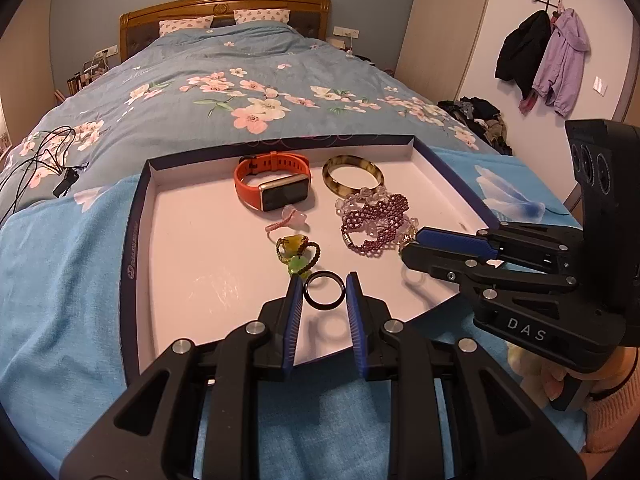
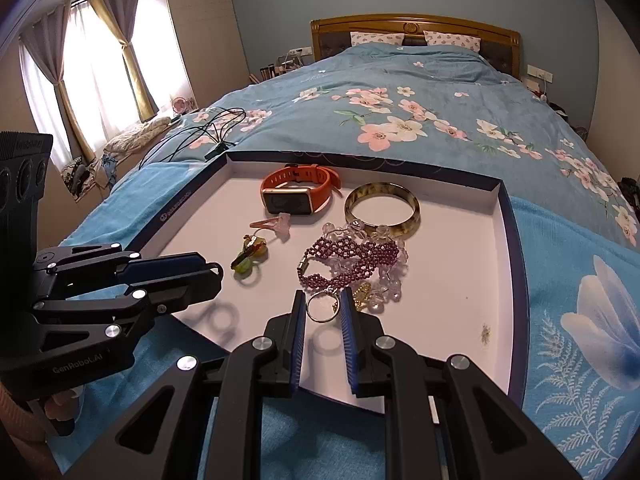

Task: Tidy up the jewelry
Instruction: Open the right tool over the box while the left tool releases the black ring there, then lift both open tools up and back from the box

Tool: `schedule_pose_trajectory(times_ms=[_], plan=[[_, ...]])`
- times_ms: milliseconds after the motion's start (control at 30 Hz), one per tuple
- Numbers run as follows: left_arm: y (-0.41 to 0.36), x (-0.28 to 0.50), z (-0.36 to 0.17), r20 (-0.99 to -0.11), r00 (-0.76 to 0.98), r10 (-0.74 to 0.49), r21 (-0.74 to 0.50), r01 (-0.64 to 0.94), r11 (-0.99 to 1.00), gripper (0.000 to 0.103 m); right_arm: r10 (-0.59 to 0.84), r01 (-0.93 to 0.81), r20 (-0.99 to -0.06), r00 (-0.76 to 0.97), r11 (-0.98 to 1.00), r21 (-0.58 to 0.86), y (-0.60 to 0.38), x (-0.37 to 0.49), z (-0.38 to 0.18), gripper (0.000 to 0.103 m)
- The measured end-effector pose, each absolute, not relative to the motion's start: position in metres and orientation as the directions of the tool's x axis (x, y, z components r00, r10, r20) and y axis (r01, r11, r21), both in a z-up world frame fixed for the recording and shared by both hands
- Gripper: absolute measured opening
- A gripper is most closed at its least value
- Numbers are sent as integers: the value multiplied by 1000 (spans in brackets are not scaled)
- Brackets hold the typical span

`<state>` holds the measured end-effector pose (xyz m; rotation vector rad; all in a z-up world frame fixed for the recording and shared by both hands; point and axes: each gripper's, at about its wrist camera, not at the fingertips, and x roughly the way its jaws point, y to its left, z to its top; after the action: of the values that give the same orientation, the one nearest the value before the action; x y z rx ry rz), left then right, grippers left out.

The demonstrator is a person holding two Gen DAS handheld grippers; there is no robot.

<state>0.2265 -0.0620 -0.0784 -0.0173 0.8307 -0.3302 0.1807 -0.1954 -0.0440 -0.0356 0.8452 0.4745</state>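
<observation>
Both grippers are pinching rings above the white tray (image 1: 168,240), left gripper (image 1: 323,286) on a black ring (image 1: 324,291), right gripper (image 2: 322,304) on a thin gold ring (image 2: 322,307); they look light, stiff, slippery, so I'm squeezing across the band.

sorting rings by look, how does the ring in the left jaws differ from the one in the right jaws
The black ring is dark, thick and glossy; the gold ring is a thin, shiny wire band. The black ring has a plain band, while the gold ring seems to carry a small setting on one side. Both are pinched between blue pads above the white tray.
</observation>
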Motion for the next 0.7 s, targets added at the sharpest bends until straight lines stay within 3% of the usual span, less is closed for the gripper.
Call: schedule_pose_trajectory(times_ms=[333,467,633,700], plan=[[-63,233,-91,-742,602,-295,-154,275,949,23,378,-405,-724,576,902,149,-197,180,-44,17],[-63,233,-91,-738,603,-301,-163,274,948,28,381,-397,-713,588,904,155,-201,176,-41,25],[-60,224,-83,-711,637,-299,-157,271,950,46,385,-382,-688,616,909,166,-209,166,-33,41],[-59,218,-76,-693,660,-290,-146,266,953,60,375,-373,-668,643,915,154,-212,159,-27,55]])
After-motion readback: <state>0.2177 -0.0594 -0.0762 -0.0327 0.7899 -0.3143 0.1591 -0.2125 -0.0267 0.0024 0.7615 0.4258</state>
